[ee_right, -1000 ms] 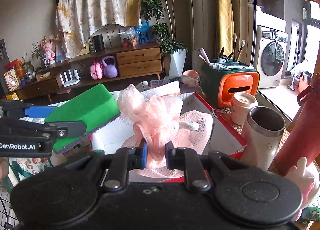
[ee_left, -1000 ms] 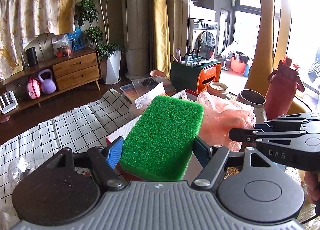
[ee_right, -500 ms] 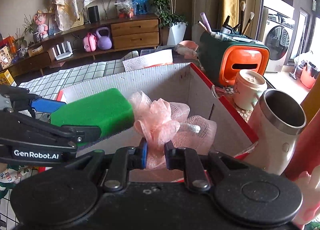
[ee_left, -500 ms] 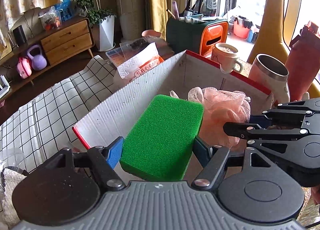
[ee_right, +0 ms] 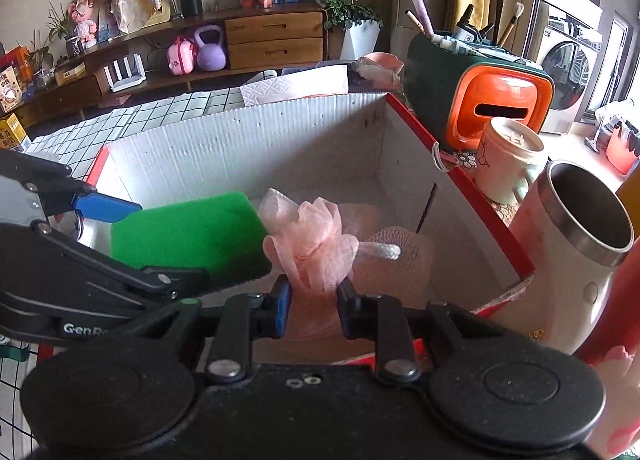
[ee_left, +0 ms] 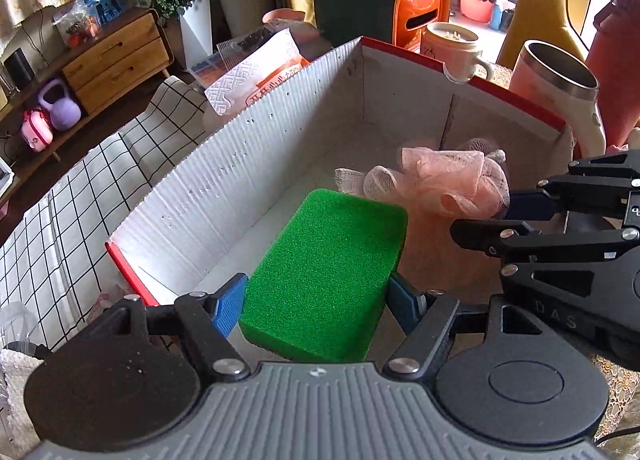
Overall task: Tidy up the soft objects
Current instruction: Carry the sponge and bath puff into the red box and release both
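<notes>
The left gripper (ee_left: 316, 302) clamps a thick rectangular green foam sponge (ee_left: 324, 276) between blue pads, held inside the white corrugated cardboard box with red rim (ee_left: 240, 164). Beside it, the right gripper (ee_right: 314, 298) pinches a frilly pink mesh bath pouf (ee_right: 316, 238) with white cord, also inside the box.

Steel-rimmed tumbler (ee_right: 584, 220) standing just beside a white lidded mug (ee_right: 508, 160). Orange-and-green organizer (ee_right: 480, 100) sitting behind the mug, holding brushes and pens. Checked cloth (ee_left: 60, 212) lying at left. Purple kettlebell (ee_right: 210, 50) resting under the wooden sideboard (ee_right: 272, 36). Washing machine (ee_right: 568, 72) standing far right.
</notes>
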`<action>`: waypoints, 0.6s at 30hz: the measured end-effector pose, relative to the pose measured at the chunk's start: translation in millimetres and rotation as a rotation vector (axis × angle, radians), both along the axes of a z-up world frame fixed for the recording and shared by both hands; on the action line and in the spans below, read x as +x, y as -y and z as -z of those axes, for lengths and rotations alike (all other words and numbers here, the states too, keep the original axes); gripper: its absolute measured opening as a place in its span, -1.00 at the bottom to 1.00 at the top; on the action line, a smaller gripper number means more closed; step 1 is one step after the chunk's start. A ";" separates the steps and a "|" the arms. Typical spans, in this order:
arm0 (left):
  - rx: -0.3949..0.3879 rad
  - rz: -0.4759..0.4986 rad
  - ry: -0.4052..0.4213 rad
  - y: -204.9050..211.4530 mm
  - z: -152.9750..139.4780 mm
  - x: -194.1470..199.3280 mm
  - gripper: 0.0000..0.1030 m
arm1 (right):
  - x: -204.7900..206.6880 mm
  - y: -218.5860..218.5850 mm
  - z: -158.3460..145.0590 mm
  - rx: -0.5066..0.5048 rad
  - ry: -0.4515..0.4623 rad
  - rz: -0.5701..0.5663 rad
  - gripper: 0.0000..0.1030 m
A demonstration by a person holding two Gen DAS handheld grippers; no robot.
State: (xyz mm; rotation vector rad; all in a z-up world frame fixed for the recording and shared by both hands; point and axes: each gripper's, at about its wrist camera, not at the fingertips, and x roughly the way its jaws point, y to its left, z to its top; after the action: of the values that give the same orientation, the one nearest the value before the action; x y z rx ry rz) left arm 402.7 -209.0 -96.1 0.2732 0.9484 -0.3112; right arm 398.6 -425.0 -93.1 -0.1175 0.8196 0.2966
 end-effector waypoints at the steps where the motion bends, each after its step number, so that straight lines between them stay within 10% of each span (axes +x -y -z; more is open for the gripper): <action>1: 0.006 0.003 -0.008 0.6 2.0 0.3 0.44 | -0.4 -0.4 0.0 -0.003 0.000 -0.001 -0.52; 18: 0.037 -0.030 -0.028 -3.2 8.2 -4.1 0.53 | -9.0 0.7 -9.3 -0.013 0.018 0.024 -0.04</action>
State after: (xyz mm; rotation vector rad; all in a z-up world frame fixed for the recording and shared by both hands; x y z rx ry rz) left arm 398.6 -205.8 -104.3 0.2892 0.9855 -0.2710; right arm 389.7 -425.7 -83.8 -0.1217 0.8047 0.2672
